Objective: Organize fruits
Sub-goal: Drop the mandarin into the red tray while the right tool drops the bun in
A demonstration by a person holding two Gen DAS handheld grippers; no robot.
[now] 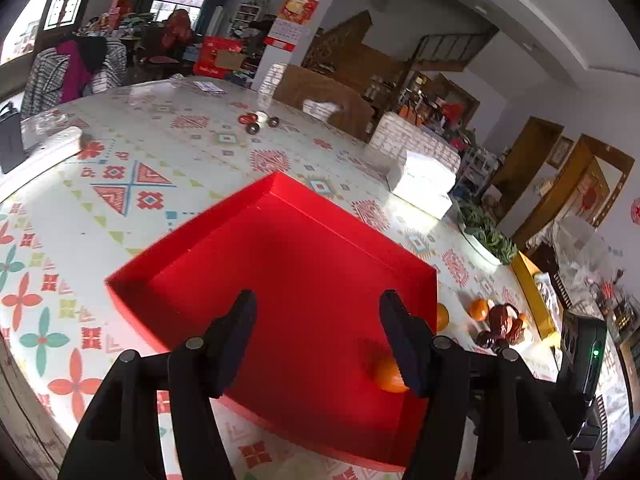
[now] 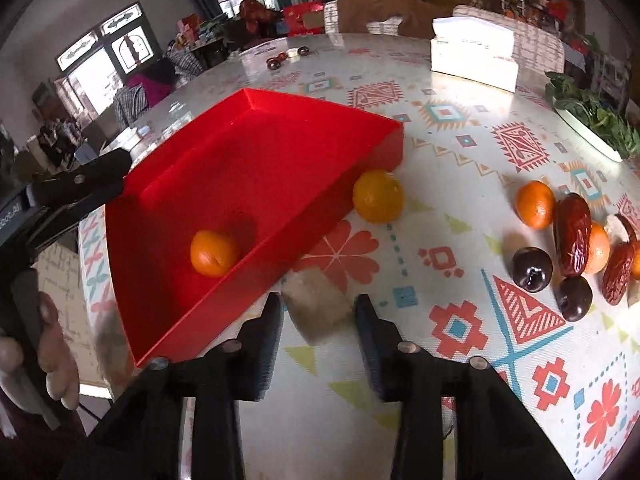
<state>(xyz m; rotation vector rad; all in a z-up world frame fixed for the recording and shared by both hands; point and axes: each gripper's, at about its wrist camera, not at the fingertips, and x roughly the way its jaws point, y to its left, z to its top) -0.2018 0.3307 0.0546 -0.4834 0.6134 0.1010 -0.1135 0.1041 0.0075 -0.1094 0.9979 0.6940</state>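
Only 1 orange lies in the red box. Lower right, about 9 fruits wait on the table, 1 orange touching the box. Left gripper wide, right gripper narrower, both empty.

Patterned table: red tray, oranges, dates, probably plums.

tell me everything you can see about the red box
The red box is a shallow, open-topped rectangular tray with low straight walls and a flat floor, in what looks like matte card. It sits flat on the patterned table. One orange lies inside near a corner; the rest of the floor is bare. A second orange rests outside against its wall. The left gripper hovers open above it, touching nothing.
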